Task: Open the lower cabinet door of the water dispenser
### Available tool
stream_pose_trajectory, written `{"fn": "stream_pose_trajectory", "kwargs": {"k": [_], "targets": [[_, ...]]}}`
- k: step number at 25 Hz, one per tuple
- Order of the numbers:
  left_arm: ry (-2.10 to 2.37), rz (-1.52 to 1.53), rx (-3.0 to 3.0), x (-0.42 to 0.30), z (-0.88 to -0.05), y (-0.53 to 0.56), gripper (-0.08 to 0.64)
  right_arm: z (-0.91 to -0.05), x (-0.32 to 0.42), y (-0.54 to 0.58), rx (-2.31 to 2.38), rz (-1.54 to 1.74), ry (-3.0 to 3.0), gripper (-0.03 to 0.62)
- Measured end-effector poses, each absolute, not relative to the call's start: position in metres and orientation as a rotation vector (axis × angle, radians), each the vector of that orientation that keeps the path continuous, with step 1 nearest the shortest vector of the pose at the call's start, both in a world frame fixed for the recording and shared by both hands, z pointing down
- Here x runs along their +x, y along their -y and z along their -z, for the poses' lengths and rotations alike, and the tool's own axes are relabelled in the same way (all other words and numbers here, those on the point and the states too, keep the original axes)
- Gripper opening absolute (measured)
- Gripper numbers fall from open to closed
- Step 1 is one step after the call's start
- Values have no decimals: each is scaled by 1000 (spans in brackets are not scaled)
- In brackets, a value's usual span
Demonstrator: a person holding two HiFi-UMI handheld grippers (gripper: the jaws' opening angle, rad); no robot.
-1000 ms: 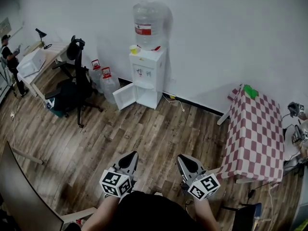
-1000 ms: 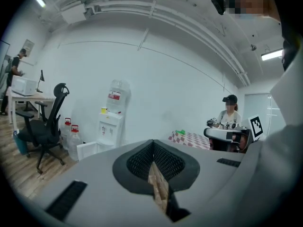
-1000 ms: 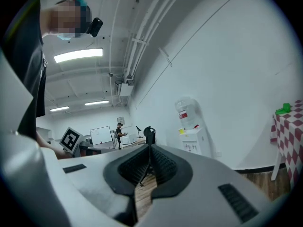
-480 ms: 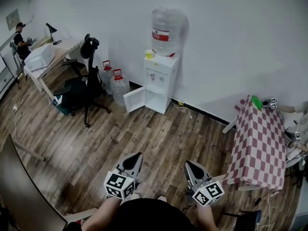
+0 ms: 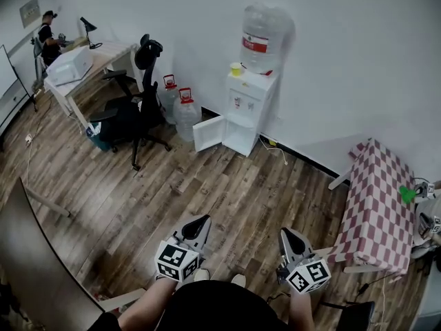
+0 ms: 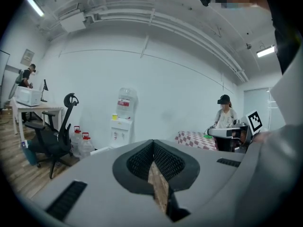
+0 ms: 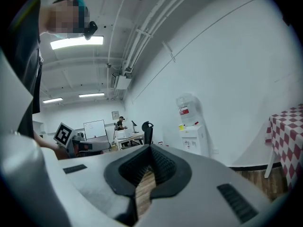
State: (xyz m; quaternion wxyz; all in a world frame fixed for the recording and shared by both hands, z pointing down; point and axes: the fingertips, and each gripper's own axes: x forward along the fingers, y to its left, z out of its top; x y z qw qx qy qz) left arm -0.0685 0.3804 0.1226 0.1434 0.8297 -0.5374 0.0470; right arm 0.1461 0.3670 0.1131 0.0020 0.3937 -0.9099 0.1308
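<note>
The white water dispenser (image 5: 252,109) stands against the far wall with a large bottle (image 5: 265,36) on top. Its lower cabinet door (image 5: 208,134) is swung open to the left. Both grippers are held low in front of the person's body, far from the dispenser across the wooden floor. My left gripper (image 5: 202,221) is shut and empty, and so is my right gripper (image 5: 285,234). The left gripper view shows the dispenser (image 6: 121,125) small and distant beyond the left gripper (image 6: 153,144). In the right gripper view the dispenser (image 7: 191,131) stands past the right gripper (image 7: 151,150).
Two water jugs (image 5: 178,103) and a black office chair (image 5: 136,109) stand left of the dispenser. A desk (image 5: 93,57) with a person (image 5: 48,36) beside it is at the far left. A red-checked table (image 5: 377,205) is on the right, a dark panel (image 5: 34,267) lower left.
The head view has swung, so the dispenser, chair and desk have slid rightward and the checked table has moved toward the right edge. Both grippers stay low and shut.
</note>
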Motion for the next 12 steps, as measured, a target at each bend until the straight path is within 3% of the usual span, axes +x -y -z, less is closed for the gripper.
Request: {"fn": "stream_pose_trajectory", "kwargs": {"k": [12], "targets": [[1541,-125,2365,-116,-131,-401,14,-111,100,-385,1239,-388,2842,21]]}}
